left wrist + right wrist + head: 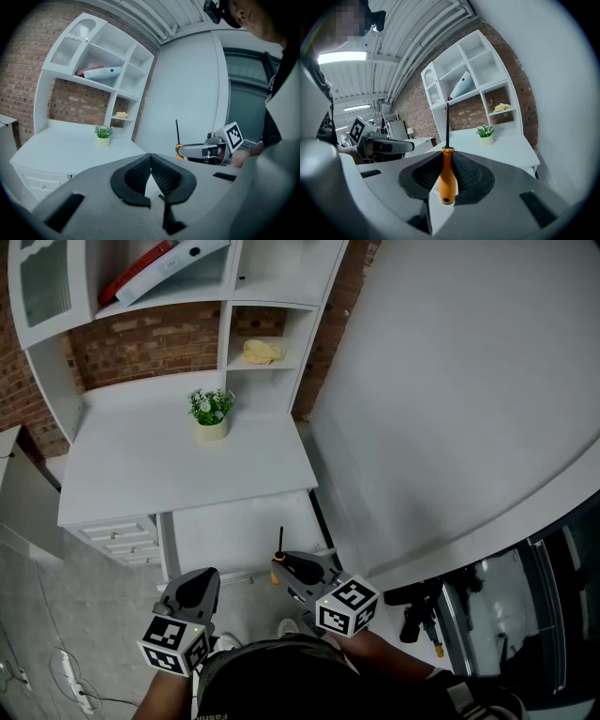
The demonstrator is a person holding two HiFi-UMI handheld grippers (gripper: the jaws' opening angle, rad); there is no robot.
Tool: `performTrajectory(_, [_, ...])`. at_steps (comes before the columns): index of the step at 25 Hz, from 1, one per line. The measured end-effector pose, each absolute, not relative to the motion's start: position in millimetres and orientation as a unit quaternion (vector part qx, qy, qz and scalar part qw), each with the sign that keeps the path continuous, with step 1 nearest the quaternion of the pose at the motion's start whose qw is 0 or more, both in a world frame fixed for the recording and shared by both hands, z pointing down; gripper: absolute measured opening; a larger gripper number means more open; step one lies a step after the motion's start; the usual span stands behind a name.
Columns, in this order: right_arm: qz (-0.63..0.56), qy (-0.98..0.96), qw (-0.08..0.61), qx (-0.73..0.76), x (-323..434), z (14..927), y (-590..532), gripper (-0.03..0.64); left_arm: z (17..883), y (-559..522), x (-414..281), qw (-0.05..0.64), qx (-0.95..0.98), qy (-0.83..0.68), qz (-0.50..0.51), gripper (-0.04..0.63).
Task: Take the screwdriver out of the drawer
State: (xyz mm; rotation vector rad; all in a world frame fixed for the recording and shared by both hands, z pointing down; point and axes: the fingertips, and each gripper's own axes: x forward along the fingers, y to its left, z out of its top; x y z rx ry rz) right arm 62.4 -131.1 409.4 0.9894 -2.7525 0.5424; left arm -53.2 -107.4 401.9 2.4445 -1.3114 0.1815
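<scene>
Right gripper (pixel 446 161) is clamped on the screwdriver (pixel 446 177): the orange handle sits pinched between the two black pads and the thin dark shaft sticks straight up past the jaw tips. In the head view it's lower middle of the frame, held in the air just in front of the white desk (pixel 178 470), not touching anything. The tool is near the desk's front edge, with the shaft pointing toward the desk.

Left gripper (pixel 150 158) is squeezed closed with nothing in it, the pads meeting at a point. It's down at the lower left of the head view, beside the right one but apart from it. Both are held low and close to the person's body with the marker cubes facing up, and both forearms come in from the bottom edge of the frame.

On the desk there's a little potted plant (pixel 211 412) toward the back. A yellow thing (pixel 262 352) sits in a cubby of the white hutch above it, can't tell what it is. A small drawer stack (pixel 122 539) is under the desk's left end, at the left of the frame
</scene>
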Motion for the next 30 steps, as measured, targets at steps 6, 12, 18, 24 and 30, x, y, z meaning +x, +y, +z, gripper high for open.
performTrajectory(6, [0.185, -0.923, 0.084, 0.326, 66.6, 412.1, -132.6, 0.075, 401.9, -107.3, -50.4, 0.186, 0.859, -0.473, 0.065, 0.017])
performTrajectory(12, [0.187, -0.924, 0.085, 0.322, 66.4, 414.0, -131.2, 0.075, 403.0, -104.4, -51.2, 0.188, 0.856, -0.477, 0.066, 0.017])
performTrajectory(18, [0.187, -0.925, 0.086, 0.319, 66.5, 414.4, -132.5, 0.074, 402.9, -104.7, -50.2, 0.189, 0.855, -0.478, 0.066, 0.017])
performTrajectory(24, [0.186, -0.926, 0.087, 0.317, 65.8, 412.7, -131.1, 0.075, 402.4, -102.9, -49.6, 0.187, 0.857, -0.475, 0.069, 0.016])
performTrajectory(30, [0.186, -0.926, 0.087, 0.317, 66.2, 412.3, -131.7, 0.075, 402.1, -103.8, -48.5, 0.181, 0.860, -0.472, 0.071, 0.017])
